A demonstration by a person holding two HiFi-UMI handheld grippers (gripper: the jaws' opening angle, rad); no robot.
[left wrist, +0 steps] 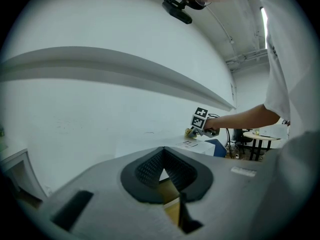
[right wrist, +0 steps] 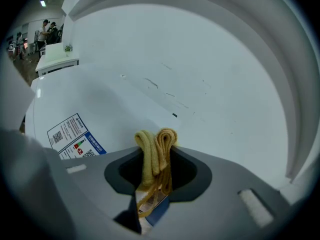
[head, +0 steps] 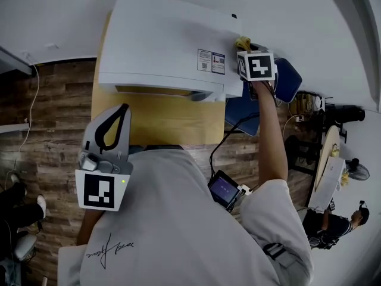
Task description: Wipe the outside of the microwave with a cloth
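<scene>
The white microwave (head: 161, 46) stands on a wooden table (head: 155, 119), seen from above in the head view. My right gripper (head: 245, 46) is at the microwave's top right back corner, shut on a folded yellow cloth (head: 241, 41). In the right gripper view the cloth (right wrist: 156, 146) bulges out between the jaws just above the microwave's white top (right wrist: 100, 106), by its label sticker (right wrist: 72, 136). My left gripper (head: 122, 111) hovers in front of the table near my body, jaws shut with nothing in them; its view looks past the tips (left wrist: 163, 151) toward the microwave (left wrist: 145, 145) and the right gripper (left wrist: 194, 130).
A blue chair (head: 287, 79) stands right of the table, close behind the right gripper. A black cable runs down to a small screen device (head: 225, 190) at my waist. A round table (head: 329, 157) and a seated person (head: 333, 225) are at far right. A white wall rises behind the microwave.
</scene>
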